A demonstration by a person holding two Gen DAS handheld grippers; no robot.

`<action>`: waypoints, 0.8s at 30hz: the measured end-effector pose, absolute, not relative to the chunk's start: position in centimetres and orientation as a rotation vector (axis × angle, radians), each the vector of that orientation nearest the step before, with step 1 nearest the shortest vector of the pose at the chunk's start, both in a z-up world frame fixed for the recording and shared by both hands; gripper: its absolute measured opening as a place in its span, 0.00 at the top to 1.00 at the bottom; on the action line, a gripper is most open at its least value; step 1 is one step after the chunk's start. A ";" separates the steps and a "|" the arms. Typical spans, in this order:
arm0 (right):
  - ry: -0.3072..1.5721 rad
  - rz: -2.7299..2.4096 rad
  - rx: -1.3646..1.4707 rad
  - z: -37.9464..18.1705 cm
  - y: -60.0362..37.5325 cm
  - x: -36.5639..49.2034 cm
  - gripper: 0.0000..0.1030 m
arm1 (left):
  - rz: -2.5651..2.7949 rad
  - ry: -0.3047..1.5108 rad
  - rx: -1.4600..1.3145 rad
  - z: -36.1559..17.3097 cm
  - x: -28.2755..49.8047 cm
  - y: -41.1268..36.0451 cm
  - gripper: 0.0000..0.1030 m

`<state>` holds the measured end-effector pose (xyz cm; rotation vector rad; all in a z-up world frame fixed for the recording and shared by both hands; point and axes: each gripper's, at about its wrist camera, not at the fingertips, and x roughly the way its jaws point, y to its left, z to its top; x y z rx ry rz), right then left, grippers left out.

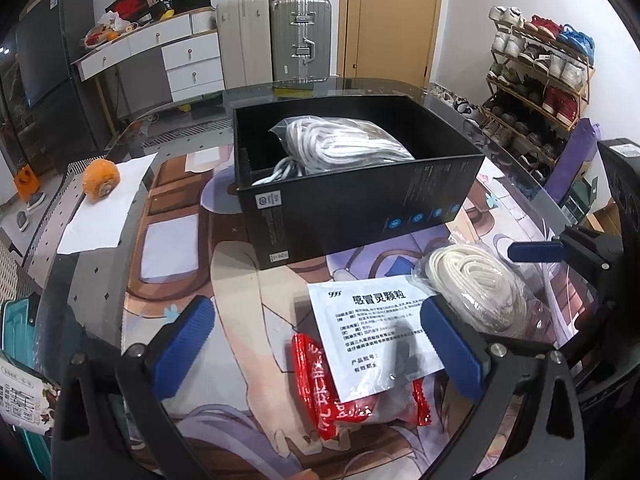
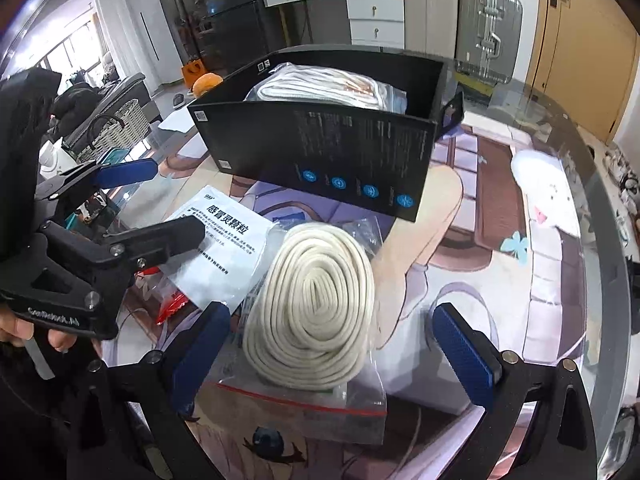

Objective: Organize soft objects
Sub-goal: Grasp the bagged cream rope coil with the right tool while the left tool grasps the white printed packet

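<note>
A black box [image 1: 360,200] [image 2: 320,152] stands on the table with a bagged white rope [image 1: 344,140] [image 2: 320,88] inside. A second coiled white rope in a clear bag [image 2: 312,308] [image 1: 476,288] lies in front of the box. My right gripper [image 2: 336,356] is open, its fingers on either side of this bag. A white medicine sachet [image 1: 376,340] [image 2: 224,240] lies over a red-and-white packet [image 1: 340,404] [image 2: 168,300]. My left gripper [image 1: 320,352] is open just above the sachet and packet.
An orange round object [image 1: 100,180] sits on white paper [image 1: 104,208] at the table's left. The glass table edge [image 1: 520,160] curves behind the box. Suitcases [image 1: 276,40], drawers and a shoe rack [image 1: 536,76] stand beyond. A snack pack [image 1: 24,400] lies at lower left.
</note>
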<state>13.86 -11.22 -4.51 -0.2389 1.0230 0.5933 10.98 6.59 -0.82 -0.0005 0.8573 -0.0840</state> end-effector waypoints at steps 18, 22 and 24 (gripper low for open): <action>1.007 0.600 -0.224 -4.2 -12.1 14.2 0.46 | -0.098 0.877 0.014 -1.2 11.3 5.9 0.00; 0.974 0.606 -0.253 -4.0 -12.0 13.9 0.60 | -0.101 0.884 0.017 -1.3 11.5 5.8 0.00; 0.959 0.597 -0.255 -3.7 -12.1 13.8 0.62 | -0.108 0.884 0.015 -1.3 11.5 5.7 0.00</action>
